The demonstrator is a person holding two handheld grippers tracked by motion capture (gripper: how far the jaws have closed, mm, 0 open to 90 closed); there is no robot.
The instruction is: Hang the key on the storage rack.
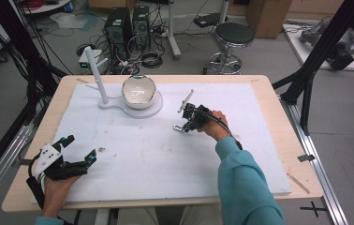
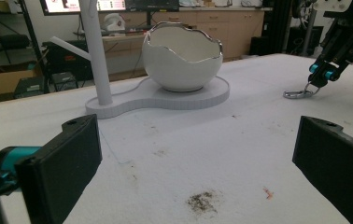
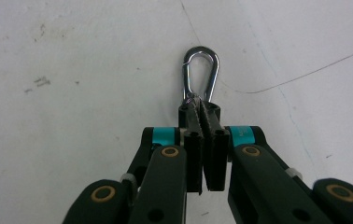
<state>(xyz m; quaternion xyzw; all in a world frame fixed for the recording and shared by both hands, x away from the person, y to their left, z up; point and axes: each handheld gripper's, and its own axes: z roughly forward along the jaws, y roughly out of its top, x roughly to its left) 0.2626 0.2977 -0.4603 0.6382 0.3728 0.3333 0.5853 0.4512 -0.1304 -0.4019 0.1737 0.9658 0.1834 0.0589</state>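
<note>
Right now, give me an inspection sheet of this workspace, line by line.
Surface: white mat on a wooden table, with dark crumbs and smudges.
Job's things: silver carabiner lying flat on the mat; white eggshell-shaped bowl on a white stand with an upright post.
Clutter: wooden stick at the table's right edge.
Grippers: right gripper shut on the carabiner's near end; left gripper open, holding nothing, at the near left.
Cables: black cable trailing from the right gripper.
Surroundings: stool, computer towers, floor wiring.
</note>
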